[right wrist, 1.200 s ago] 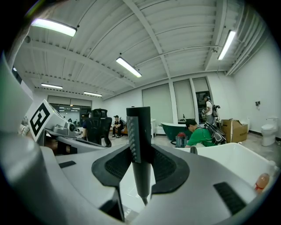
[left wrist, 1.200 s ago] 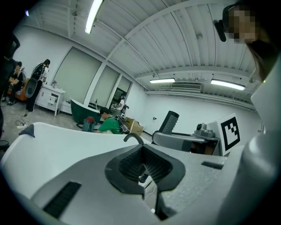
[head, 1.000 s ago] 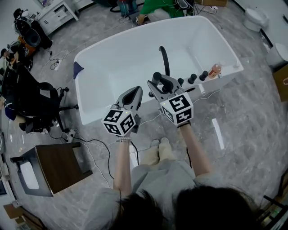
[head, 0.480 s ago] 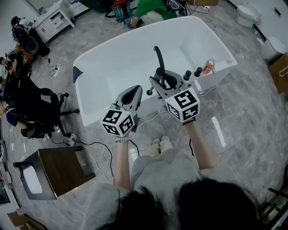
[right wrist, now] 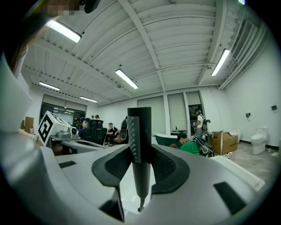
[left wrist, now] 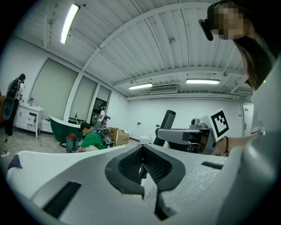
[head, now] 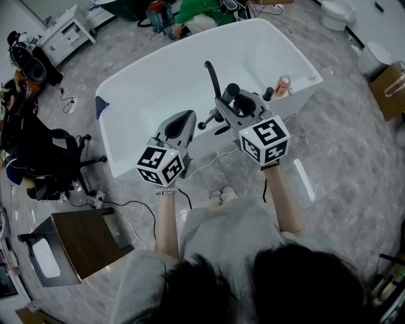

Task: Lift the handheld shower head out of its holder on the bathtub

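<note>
The black handheld shower head [head: 211, 77] stands upright above the white bathtub [head: 126, 76], clear of the rim. My right gripper [head: 229, 98] is shut on its handle. In the right gripper view the shower head [right wrist: 139, 145] rises between the dark pads [right wrist: 169, 169] of my right gripper [right wrist: 140, 165], spray face to the left. My left gripper [head: 183, 121] hovers beside it to the left, over the tub's near rim, jaws together and empty. The left gripper view shows my left gripper [left wrist: 141, 160] shut, with the shower head [left wrist: 166, 125] off to its right.
Black tap knobs [head: 267, 93] and an orange bottle [head: 282, 83] sit on the tub's right rim. A thin hose [head: 212, 159] trails down the tub's front. An office chair [head: 44, 158] and a wooden side table [head: 82, 237] stand at left; a person in green [head: 202, 9] crouches beyond the tub.
Both grippers have risen and shifted slightly. The shower head, held in the right gripper throughout, has come up higher above the tub rim and taps.
</note>
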